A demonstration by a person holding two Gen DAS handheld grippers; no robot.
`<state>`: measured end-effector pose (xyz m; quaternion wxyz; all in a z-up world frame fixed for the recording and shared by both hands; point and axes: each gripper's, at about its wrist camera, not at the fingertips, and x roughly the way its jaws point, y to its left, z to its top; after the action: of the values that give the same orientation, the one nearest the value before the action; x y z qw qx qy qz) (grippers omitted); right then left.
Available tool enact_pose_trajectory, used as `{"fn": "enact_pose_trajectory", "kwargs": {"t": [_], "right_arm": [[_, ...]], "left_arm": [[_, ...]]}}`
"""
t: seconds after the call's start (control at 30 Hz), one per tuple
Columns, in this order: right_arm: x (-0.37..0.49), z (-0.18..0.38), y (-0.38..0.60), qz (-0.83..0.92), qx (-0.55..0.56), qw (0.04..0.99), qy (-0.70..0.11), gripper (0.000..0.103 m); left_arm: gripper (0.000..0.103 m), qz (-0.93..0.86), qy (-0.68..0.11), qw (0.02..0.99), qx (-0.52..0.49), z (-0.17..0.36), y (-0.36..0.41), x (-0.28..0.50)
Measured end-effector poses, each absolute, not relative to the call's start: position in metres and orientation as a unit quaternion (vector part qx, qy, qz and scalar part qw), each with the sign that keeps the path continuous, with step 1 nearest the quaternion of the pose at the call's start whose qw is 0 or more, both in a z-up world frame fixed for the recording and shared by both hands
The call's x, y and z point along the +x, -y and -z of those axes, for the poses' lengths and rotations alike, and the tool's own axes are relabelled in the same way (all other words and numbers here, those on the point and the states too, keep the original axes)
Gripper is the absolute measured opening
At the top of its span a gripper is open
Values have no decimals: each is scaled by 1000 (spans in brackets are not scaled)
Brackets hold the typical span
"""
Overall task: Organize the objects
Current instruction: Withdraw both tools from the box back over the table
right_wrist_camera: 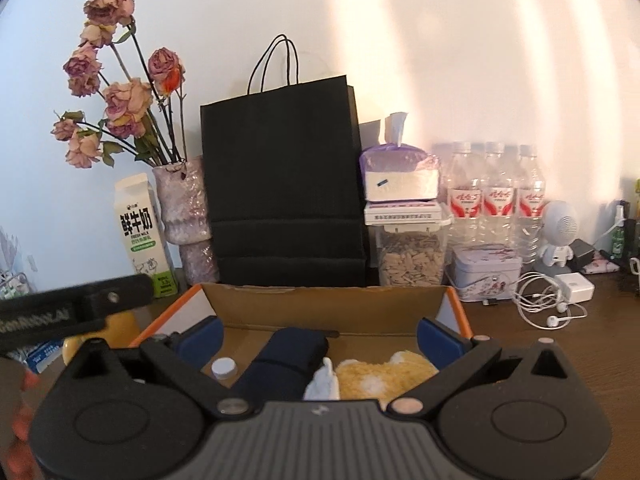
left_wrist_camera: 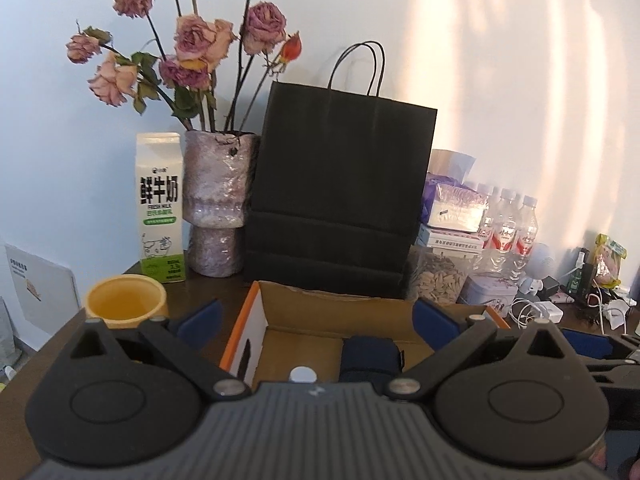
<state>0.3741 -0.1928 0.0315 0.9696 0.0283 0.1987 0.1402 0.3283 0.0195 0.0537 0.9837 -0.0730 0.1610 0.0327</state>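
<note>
An open cardboard box with orange edges [left_wrist_camera: 256,312] [right_wrist_camera: 320,300] sits on the dark wooden table. Inside lie a folded navy item [left_wrist_camera: 370,358] [right_wrist_camera: 290,354], a small white-capped bottle [left_wrist_camera: 303,374] [right_wrist_camera: 224,368], a yellow fluffy item [right_wrist_camera: 384,372] and a pale blue cloth [right_wrist_camera: 322,384]. My left gripper [left_wrist_camera: 316,320] hangs open over the box's near side, nothing between its blue pads [left_wrist_camera: 200,320]. My right gripper [right_wrist_camera: 318,336] is open above the box too, empty. The left gripper's body [right_wrist_camera: 72,304] shows at the right wrist view's left edge.
Behind the box stand a black paper bag [left_wrist_camera: 340,184] [right_wrist_camera: 284,184], a vase of dried roses [left_wrist_camera: 218,204], a milk carton [left_wrist_camera: 160,208] and a yellow cup [left_wrist_camera: 126,300]. To the right are a tissue pack [right_wrist_camera: 400,176], a seed jar [right_wrist_camera: 412,256], water bottles [right_wrist_camera: 496,196], a tin [right_wrist_camera: 486,272], earphones [right_wrist_camera: 548,308].
</note>
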Motion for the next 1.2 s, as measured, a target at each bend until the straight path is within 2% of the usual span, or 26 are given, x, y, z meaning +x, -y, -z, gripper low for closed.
{"fn": "enact_pose_trajectory", "kwargs": {"t": [0.5, 1.2], "right_arm": [[309, -17, 246, -114, -4, 967, -228, 103], [267, 50, 295, -98, -34, 942, -320, 103]], "left_arm": [[103, -66, -192, 977, -68, -49, -53, 265], [103, -113, -257, 959, -42, -8, -103, 193]]}}
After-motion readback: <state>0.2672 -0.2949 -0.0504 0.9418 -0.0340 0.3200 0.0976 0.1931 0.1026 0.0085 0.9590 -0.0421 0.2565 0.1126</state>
